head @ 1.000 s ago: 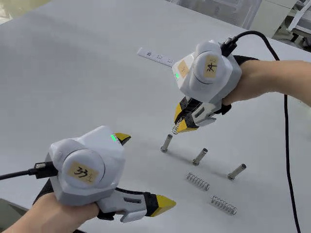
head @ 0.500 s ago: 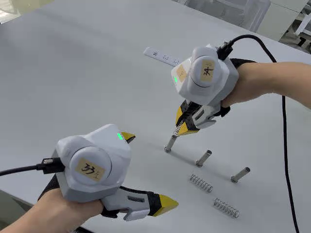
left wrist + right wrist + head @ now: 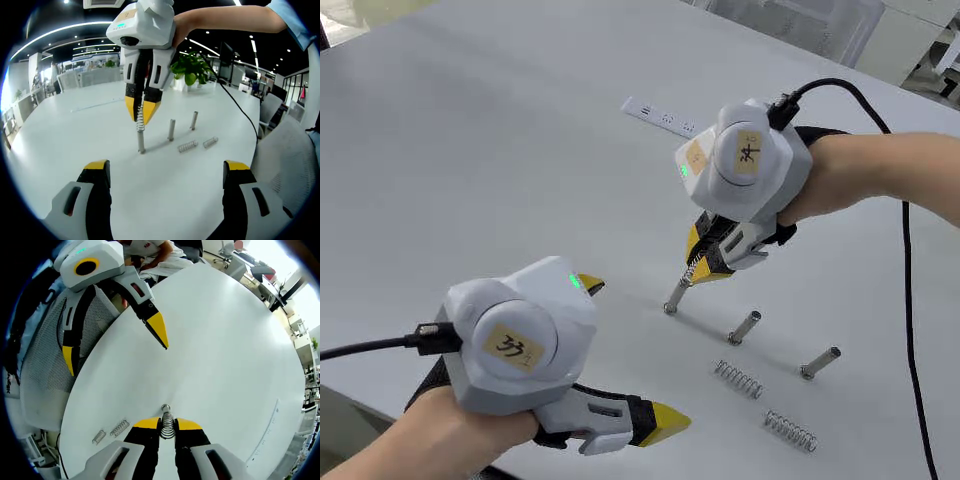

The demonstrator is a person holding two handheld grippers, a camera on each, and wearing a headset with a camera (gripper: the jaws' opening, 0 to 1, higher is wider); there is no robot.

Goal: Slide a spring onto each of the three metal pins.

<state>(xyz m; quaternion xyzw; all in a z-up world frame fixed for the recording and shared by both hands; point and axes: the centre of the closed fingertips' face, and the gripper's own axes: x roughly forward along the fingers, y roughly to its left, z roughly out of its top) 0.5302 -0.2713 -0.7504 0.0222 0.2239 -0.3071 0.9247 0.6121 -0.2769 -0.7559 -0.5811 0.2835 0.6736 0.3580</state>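
Three short metal pins stand on the white table: the left pin (image 3: 675, 297), the middle pin (image 3: 744, 326) and the right pin (image 3: 820, 361). My right gripper (image 3: 705, 265) is shut on a spring (image 3: 692, 271) that hangs tilted, its lower end at the left pin's top. From the right gripper view, the spring (image 3: 166, 424) sits between the yellow tips, just above the pin top (image 3: 165, 407). Two loose springs (image 3: 738, 378) (image 3: 789, 430) lie in front of the pins. My left gripper (image 3: 628, 352) is open and holds nothing, near the table's front.
A white power strip (image 3: 660, 115) lies at the back of the table (image 3: 470, 150). A black cable (image 3: 910, 300) trails from the right gripper along the right side. An office chair (image 3: 285, 145) stands beyond the table edge.
The right gripper has brought the spring a little closer over the left pin's top. The left gripper stays open, roughly where it was; the head camera has shifted slightly.
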